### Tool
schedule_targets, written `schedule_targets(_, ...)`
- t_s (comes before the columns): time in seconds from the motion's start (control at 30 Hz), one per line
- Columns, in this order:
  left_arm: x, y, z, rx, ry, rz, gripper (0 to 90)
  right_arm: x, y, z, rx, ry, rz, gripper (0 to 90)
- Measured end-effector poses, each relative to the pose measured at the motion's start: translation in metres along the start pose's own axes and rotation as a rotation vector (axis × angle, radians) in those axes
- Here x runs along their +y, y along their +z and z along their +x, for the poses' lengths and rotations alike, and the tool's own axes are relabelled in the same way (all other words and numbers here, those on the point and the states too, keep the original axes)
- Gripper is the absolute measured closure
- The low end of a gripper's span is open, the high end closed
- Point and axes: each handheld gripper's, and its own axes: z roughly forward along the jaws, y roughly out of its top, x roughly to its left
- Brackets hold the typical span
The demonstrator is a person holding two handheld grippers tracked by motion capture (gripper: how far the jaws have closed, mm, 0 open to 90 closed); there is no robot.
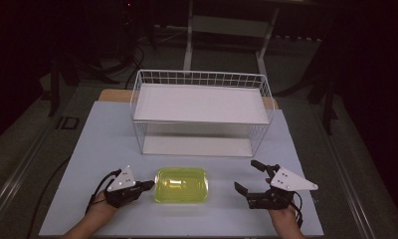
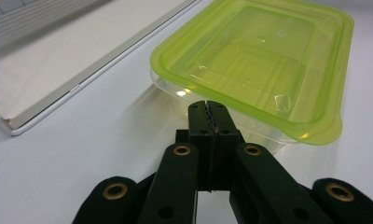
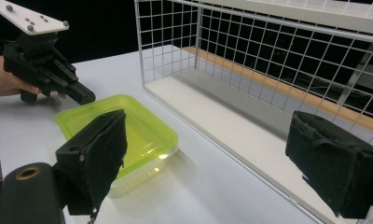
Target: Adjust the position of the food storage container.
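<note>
Green-lidded container (image 1: pixel 181 184) sits just in front of wire basket (image 1: pixel 202 79). My left gripper (image 2: pixel 208 106) clenched, empty, at container's left edge. My right gripper (image 1: pixel 251 177) spread wide, right of container. Thin plastic: light, probably slippery, flexy. Grab lid rim.

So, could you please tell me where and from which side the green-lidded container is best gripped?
Probably by the lid's protruding rim on a short end of the container. It lies flat between both tools, short ends facing them. The right hand-held gripper stands open beside it and could come in level from the right; the left hand-held gripper is shut.
</note>
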Motion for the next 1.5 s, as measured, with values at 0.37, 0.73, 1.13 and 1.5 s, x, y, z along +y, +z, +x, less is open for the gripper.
schedule_targets(0.37, 0.012, 0.020, -0.010, -0.031, 0.023, 0.003, 90.0, 0.000, 0.000, -0.001, 0.003, 0.000, 0.002, 12.5)
schedule_targets(0.73, 0.024, 0.041, -0.017, -0.068, 0.022, -0.010, 90.0, -0.001, 0.000, -0.001, 0.001, -0.001, 0.004, 12.5)
schedule_targets(1.13, 0.030, 0.042, -0.019, -0.068, 0.010, -0.051, 89.9, -0.001, 0.001, 0.000, 0.003, -0.006, 0.009, 12.5)
schedule_targets(1.5, 0.046, 0.027, -0.014, -0.138, -0.166, -0.165, 13.3, 0.003, 0.008, 0.011, -0.042, -0.015, 0.054, 12.2)
